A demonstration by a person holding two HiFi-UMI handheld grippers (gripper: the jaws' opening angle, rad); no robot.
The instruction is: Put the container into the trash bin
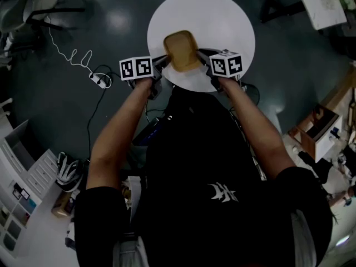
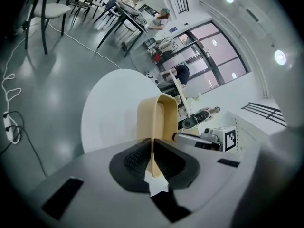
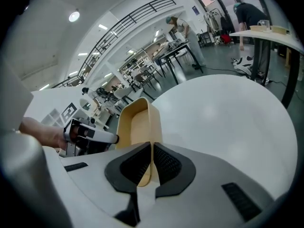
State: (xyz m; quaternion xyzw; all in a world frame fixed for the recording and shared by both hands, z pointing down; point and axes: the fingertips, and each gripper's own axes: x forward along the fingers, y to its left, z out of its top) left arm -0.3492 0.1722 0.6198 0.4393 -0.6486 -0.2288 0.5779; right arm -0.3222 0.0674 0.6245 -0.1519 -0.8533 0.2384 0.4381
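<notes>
A tan, shallow rectangular container point(image 1: 181, 51) hangs just above the near part of a round white table point(image 1: 222, 21), held from both sides. My left gripper point(image 1: 158, 65) is shut on its left rim, and my right gripper point(image 1: 204, 63) is shut on its right rim. In the left gripper view the container's thin wall point(image 2: 159, 120) stands on edge between the pressed pads of the left gripper point(image 2: 152, 148), with the right gripper point(image 2: 209, 139) beyond it. In the right gripper view the container point(image 3: 137, 122) runs into the closed right gripper point(image 3: 151, 158), and the left gripper point(image 3: 80, 134) shows behind.
A cable and power strip point(image 1: 100, 79) lie on the dark floor left of the table. Chairs point(image 2: 42, 8) and tables stand further off. A cardboard box point(image 1: 314, 129) sits at the right, white drawers point(image 1: 33, 171) at the lower left. People point(image 3: 178, 27) stand far away.
</notes>
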